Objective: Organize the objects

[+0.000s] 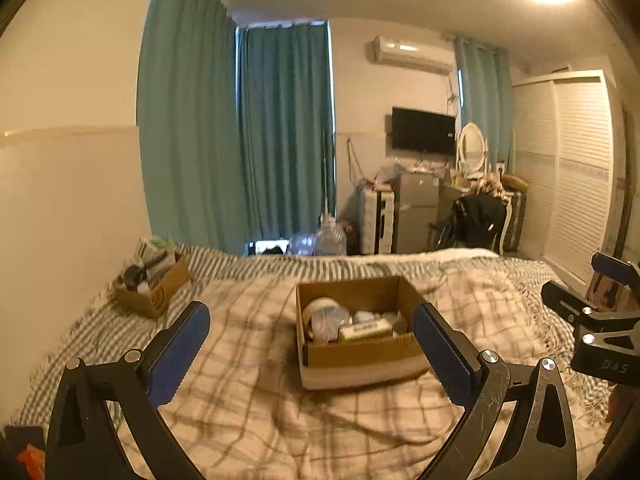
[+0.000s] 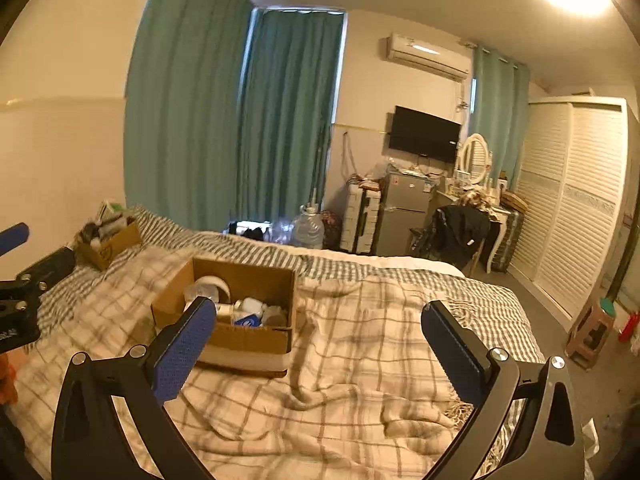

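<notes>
The left gripper (image 1: 310, 354) hovered above a plaid blanket (image 1: 248, 380) spread over the bed, its two blue-padded fingers spread wide with nothing between them. Directly ahead of it, framed by the open fingers, an open cardboard box (image 1: 360, 360) sat on the blanket; it held a white roll of tape (image 1: 320, 307), a crumpled clear bag, a long cream-coloured packet (image 1: 366, 330) and a few small pale containers too blurred to name. The right gripper (image 2: 316, 354) was likewise spread wide and held nothing, hanging over bare blanket to the right of the same box (image 2: 248, 342), whose near left corner lay behind its left finger (image 2: 182, 354). From this side a small blue-labelled item (image 2: 246, 321) and a white bottle showed among the box's contents. A second, smaller cardboard box (image 1: 154, 294) stood well apart at the far left of the bed near the wall, on a grey striped cover (image 1: 280, 266), filled with dark and pale items that could not be told apart. Each gripper showed at the edge of the other's view. Beyond the bed hung teal curtains (image 1: 240, 132), with a large water jug (image 2: 308, 232) on the floor, a wall television (image 2: 426, 134), a small grey fridge (image 2: 404, 210) and a white slatted wardrobe (image 2: 576, 200).
</notes>
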`<state>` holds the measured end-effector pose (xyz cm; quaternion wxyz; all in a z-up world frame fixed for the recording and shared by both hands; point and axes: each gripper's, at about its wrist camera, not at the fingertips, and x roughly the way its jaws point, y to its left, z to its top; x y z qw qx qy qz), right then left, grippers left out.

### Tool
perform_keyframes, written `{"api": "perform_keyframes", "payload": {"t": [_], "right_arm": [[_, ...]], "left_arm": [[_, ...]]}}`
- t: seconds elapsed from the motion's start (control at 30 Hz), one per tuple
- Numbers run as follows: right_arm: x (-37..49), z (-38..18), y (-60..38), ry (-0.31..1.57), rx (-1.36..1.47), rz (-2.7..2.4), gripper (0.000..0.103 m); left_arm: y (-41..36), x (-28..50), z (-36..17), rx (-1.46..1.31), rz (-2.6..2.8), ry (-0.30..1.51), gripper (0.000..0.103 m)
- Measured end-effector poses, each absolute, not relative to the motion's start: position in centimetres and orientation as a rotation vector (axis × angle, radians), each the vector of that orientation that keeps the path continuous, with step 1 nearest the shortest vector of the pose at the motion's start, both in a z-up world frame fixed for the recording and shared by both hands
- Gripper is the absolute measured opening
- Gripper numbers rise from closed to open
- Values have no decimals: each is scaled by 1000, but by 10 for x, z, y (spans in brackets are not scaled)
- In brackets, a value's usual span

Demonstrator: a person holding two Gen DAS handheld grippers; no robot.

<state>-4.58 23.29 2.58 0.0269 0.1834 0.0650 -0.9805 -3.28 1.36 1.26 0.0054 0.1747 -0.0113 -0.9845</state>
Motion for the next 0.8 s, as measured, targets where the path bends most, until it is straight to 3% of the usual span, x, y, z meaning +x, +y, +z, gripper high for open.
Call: {"api": "perform_keyframes", "payload": {"t": [0.8], "right_arm": [[-49, 15, 236, 97, 633, -2994, 103]], "left_arm": [[16, -35, -5, 685, -3102, 24, 103]]}}
